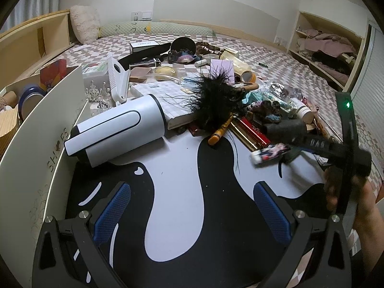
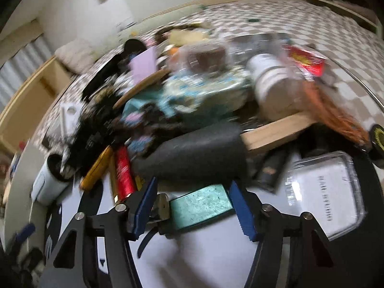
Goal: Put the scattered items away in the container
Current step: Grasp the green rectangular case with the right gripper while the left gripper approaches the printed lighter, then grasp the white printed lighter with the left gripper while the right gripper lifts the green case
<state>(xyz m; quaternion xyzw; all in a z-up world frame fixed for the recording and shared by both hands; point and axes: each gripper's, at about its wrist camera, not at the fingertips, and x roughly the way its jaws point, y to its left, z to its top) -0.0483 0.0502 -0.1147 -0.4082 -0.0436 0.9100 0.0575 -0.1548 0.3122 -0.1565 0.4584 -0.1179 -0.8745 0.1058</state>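
Note:
My right gripper reaches low over the black-and-white mat, at the front of a heap of clutter. Its blue pads press on both ends of a teal rectangular case with a metal piece at its left end. The right wrist view is blurred. My left gripper hovers open over the mat with nothing between its pads. To its left stands the white shoe box, the container, with a blue tape roll inside.
A white and grey cylinder-shaped device lies beside the box. Behind it lie a book, a black feather, a black foam roll, red and gold tubes and a clear lidded box. A hand shows at the right.

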